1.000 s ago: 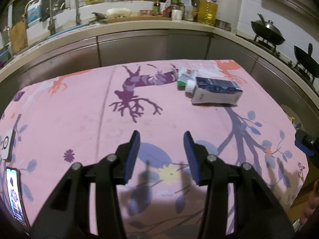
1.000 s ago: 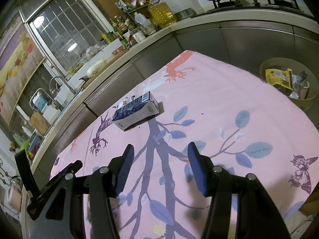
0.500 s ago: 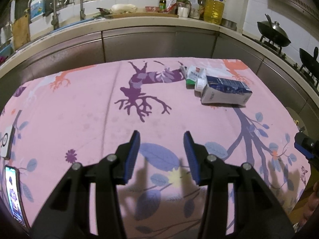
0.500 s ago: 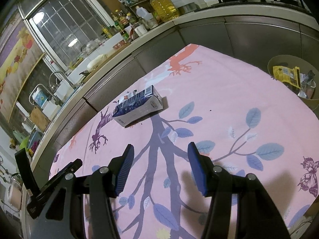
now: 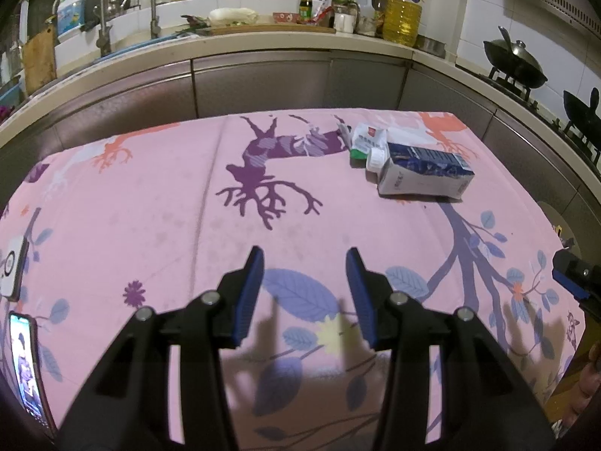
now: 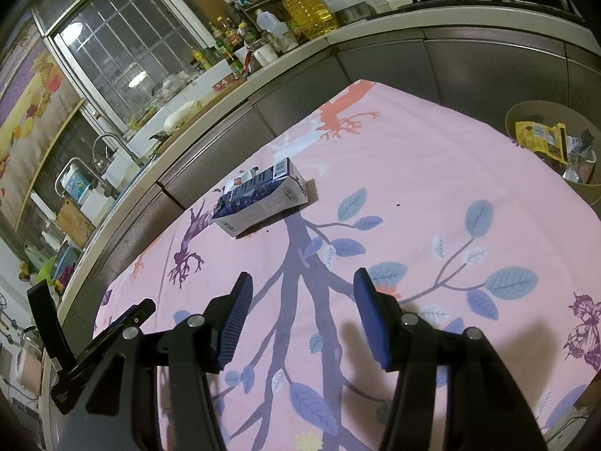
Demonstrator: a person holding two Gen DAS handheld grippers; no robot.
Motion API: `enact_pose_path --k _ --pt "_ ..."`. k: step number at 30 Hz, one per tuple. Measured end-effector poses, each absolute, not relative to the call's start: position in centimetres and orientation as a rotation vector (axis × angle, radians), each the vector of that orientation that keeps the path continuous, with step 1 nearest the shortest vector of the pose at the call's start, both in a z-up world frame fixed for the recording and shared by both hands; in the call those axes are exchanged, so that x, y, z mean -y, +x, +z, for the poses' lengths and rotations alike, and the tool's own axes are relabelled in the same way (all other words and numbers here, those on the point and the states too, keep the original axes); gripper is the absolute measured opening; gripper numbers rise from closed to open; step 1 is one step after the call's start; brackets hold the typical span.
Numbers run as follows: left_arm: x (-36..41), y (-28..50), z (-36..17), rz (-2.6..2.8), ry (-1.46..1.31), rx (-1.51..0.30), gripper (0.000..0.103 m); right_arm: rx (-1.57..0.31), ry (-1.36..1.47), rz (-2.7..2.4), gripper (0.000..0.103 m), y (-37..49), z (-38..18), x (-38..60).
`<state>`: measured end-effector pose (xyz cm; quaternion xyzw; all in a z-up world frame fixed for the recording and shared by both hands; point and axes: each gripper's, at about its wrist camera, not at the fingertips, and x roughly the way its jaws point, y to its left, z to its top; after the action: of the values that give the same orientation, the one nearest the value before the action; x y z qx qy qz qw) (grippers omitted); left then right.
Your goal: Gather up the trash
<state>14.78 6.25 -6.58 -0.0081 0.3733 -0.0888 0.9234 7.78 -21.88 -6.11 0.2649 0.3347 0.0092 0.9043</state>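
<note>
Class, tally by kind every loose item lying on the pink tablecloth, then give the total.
Milk cartons: 1
Crumpled white-and-green packets: 1
Phones: 1
Small white devices: 1
Total: 4

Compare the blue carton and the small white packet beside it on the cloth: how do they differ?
The blue carton is the larger; the white packet is smaller. The carton is dark blue on top with a white side; the packet is white with a green edge. The carton lies nearer the grippers, the packet behind it. Both lie flat on the pink cloth, ungripped.
</note>
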Motion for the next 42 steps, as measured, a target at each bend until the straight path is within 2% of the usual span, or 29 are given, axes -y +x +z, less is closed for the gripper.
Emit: enact_pose_path --k 42 --pt "-6.04 14.40 -6.02 -0.203 -0.027 -0.761 0.043 -0.683 0.538 0.035 0.054 7.78 -5.49 21.64"
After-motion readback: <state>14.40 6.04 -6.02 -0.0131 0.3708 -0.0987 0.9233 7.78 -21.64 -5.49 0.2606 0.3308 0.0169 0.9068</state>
